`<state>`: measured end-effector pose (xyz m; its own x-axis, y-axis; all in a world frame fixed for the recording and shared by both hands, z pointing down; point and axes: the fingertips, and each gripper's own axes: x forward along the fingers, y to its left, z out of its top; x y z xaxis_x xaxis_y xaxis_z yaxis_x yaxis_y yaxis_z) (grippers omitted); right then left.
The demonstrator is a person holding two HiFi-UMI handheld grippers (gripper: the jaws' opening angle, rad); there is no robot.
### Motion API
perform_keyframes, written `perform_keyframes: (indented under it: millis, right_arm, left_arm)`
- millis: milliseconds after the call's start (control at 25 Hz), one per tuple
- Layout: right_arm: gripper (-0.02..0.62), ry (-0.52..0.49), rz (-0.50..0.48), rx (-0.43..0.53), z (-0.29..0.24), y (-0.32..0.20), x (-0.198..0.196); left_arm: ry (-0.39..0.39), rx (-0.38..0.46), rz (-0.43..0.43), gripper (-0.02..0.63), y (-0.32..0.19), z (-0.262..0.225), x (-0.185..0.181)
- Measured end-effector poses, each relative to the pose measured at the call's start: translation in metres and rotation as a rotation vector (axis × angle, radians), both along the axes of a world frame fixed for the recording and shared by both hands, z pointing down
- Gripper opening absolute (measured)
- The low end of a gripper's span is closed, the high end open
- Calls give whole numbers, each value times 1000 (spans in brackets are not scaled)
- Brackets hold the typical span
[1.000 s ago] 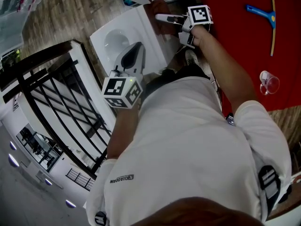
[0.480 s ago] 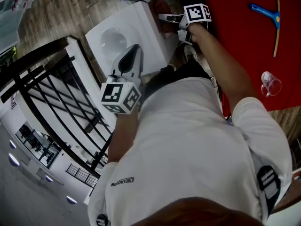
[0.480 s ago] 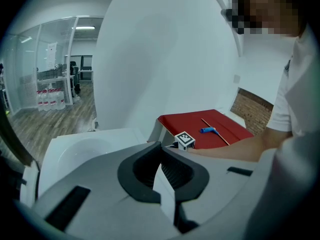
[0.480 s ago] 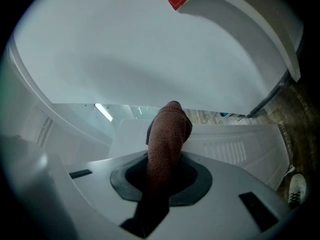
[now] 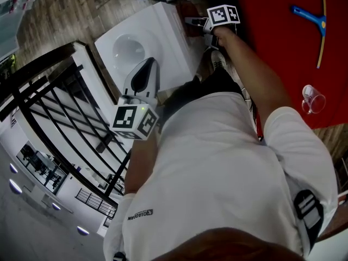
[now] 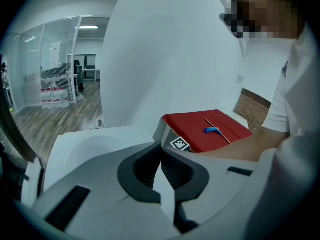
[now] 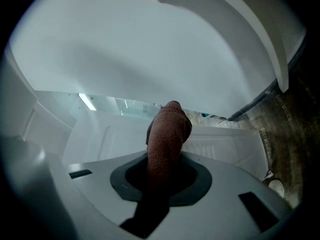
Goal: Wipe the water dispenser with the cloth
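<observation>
right gripper: clamped on the brown cloth, whose free end sticks out past the jaws so it can rub the white water dispenser (contact unclear).
left gripper: jaws together, empty, parked over the dispenser top, likely to stay clear.

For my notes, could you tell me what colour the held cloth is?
The cloth is reddish brown; the right gripper view shows it best.

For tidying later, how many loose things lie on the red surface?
2: a blue-headed, yellow-handled squeegee at the head view's upper right, and a clear cup below it. The arm may hide others.
</observation>
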<state>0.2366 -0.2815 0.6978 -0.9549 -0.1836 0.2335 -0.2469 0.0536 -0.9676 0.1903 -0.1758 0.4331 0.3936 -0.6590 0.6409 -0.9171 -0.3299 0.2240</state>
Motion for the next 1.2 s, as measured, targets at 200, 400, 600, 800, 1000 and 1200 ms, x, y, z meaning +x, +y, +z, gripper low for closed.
perform_keyframes:
  millis: [200, 400, 600, 800, 1000, 1200]
  right_arm:
    - [52, 91, -32, -3, 30, 0, -1]
    - [52, 157, -38, -1, 60, 0, -2]
    - [52, 229, -77, 18, 82, 0, -2]
    - [52, 308, -107, 30, 101, 2, -2]
    - [52, 393, -146, 37, 119, 6, 0]
    - [52, 453, -170, 49, 129, 3, 1]
  left_arm:
    - [-7, -17, 1, -3, 3, 1, 1]
    - [-16, -19, -8, -3, 9, 5, -3]
    - [-31, -24, -41, -3, 17, 6, -10]
    - [-46, -26, -78, -3, 27, 5, -21]
    - [-46, -20, -119, -3, 38, 1, -29]
    - [-45, -16, -162, -3, 54, -2, -40]
